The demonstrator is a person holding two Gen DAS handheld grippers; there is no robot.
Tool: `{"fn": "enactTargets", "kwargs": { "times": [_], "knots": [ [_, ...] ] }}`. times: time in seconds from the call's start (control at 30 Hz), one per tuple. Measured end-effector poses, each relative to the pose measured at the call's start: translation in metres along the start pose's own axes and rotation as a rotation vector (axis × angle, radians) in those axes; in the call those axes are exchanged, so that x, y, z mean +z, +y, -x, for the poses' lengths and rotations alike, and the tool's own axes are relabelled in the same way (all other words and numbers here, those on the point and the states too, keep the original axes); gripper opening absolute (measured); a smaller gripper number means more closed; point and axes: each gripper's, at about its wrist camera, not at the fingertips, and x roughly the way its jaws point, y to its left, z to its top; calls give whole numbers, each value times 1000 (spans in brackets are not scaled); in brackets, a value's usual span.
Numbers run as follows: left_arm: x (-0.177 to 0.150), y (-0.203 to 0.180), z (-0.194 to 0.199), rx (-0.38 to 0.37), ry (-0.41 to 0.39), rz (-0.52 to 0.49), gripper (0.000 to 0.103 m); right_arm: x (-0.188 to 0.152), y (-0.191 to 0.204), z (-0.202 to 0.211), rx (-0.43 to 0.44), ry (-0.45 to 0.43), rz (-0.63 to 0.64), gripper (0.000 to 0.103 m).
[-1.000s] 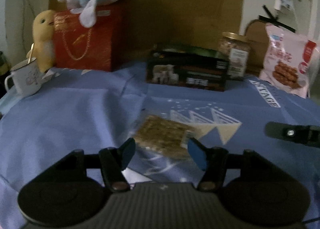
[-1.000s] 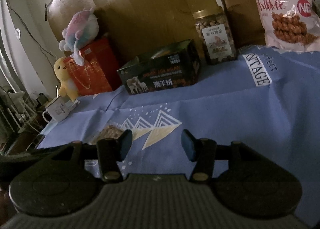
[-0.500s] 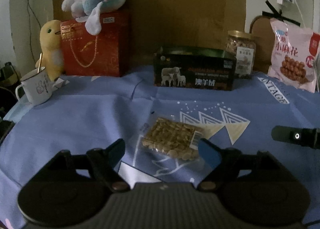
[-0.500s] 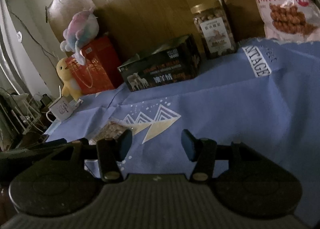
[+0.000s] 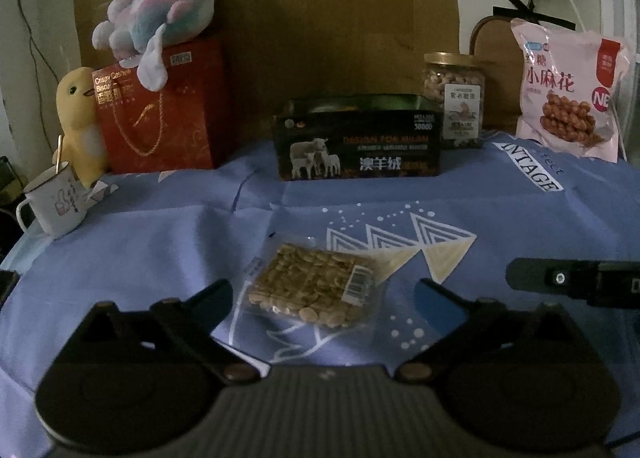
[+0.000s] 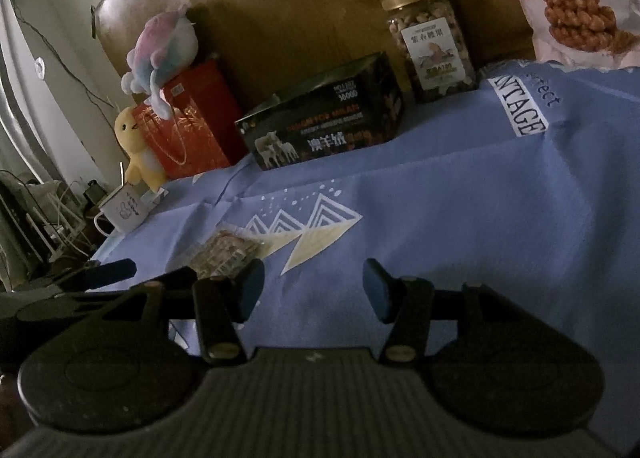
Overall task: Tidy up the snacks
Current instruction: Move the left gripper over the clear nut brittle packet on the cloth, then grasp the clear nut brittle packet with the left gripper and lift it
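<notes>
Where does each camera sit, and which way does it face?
Left wrist: on the left hand-held gripper, looking forward and down at the peanut packet between its opening jaws; the right hand-held gripper's tip shows at right.
Right wrist: on the right hand-held gripper, facing bare blue cloth; jaws open, holding nothing.
Shared: packet, dark box, jar, pink bag.

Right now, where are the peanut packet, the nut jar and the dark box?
peanut packet (image 5: 310, 284): left wrist view, middle of the clear wrapper.
nut jar (image 5: 454, 97): left wrist view, glass body.
dark box (image 6: 324, 125): right wrist view, printed front.
</notes>
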Motion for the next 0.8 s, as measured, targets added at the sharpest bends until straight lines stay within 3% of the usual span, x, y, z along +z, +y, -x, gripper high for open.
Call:
{"fn": "enactTargets", "kwargs": {
  "times": [0.8],
  "knots": [
    [-9,16,-7,-11,30,47,103,-2,4,-9,-4,35,-3,57]
  ]
}}
